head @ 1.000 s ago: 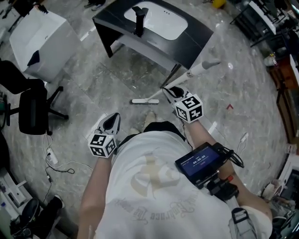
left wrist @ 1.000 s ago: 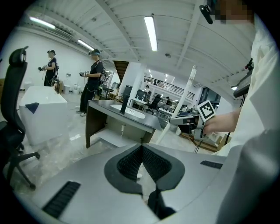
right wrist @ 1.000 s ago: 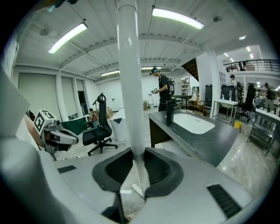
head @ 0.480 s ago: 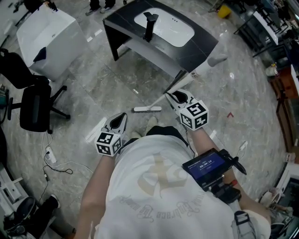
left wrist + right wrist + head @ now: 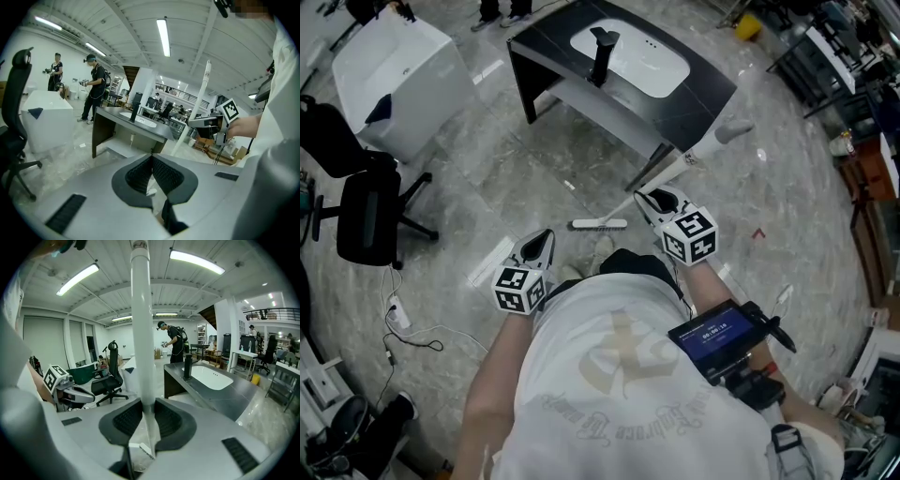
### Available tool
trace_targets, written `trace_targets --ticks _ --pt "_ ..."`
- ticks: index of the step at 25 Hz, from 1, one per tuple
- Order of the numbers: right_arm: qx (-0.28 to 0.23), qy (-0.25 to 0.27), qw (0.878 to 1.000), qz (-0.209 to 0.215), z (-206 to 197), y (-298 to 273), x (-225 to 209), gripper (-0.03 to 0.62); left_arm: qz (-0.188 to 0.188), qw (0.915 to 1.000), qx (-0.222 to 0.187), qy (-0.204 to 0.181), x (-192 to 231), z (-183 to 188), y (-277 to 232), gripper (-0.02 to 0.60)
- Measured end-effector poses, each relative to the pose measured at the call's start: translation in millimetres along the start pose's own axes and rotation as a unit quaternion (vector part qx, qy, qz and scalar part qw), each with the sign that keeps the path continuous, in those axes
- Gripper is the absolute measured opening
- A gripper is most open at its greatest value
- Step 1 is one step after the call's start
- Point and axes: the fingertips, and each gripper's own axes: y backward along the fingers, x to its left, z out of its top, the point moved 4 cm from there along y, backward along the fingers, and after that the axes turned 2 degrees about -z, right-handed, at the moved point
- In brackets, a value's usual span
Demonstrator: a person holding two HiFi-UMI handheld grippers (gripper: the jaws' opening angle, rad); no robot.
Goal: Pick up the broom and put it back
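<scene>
The broom has a long white handle point(image 5: 675, 169) with a grey end grip and a flat white head point(image 5: 600, 224) low over the marble floor. My right gripper point(image 5: 651, 196) is shut on the handle's lower part. In the right gripper view the handle point(image 5: 140, 324) rises steeply from between the pads point(image 5: 165, 417), and the head point(image 5: 140, 448) shows below. My left gripper point(image 5: 536, 240) hangs to the left with nothing in it, its jaws point(image 5: 152, 159) touching. The left gripper view shows the handle point(image 5: 202, 93) and the right gripper point(image 5: 206, 123) at its right.
A black desk point(image 5: 703, 89) with a white sink and a black tap point(image 5: 600, 52) stands just beyond the broom. A white cabinet point(image 5: 394, 75) and a black office chair point(image 5: 361, 211) are at the left. Cables point(image 5: 412, 328) lie on the floor. Shelves crowd the right edge.
My right gripper has risen a little with the broom in it, and the head has come along. The left gripper has stayed where it was.
</scene>
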Motion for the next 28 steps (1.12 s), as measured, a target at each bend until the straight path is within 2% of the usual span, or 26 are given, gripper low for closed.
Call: trace_targets --ticks 6,11,18,28 --pt "0.001 -0.032 0.999 -0.033 -12.4 4.6 -14.6 0.095 -0.012 0.9999 0.004 0.011 -2.3 -6.5 3.4 0.012" --pt "0.004 -0.066 0.996 -0.062 -22.2 1.5 -32.1 0.095 -0.018 0.9997 0.015 0.003 -1.7 -3.7 -0.1 0.012" --pt "0.028 -0.111 0.989 -0.088 -48.4 -20.6 -61.9 0.095 -0.011 0.9993 0.036 0.006 3.6 -4.7 -8.8 0.012" --pt "0.076 -0.145 0.98 -0.116 -101.6 -63.8 -87.4 0.095 0.011 0.9984 0.055 0.003 30.5 18.5 -16.8 0.012"
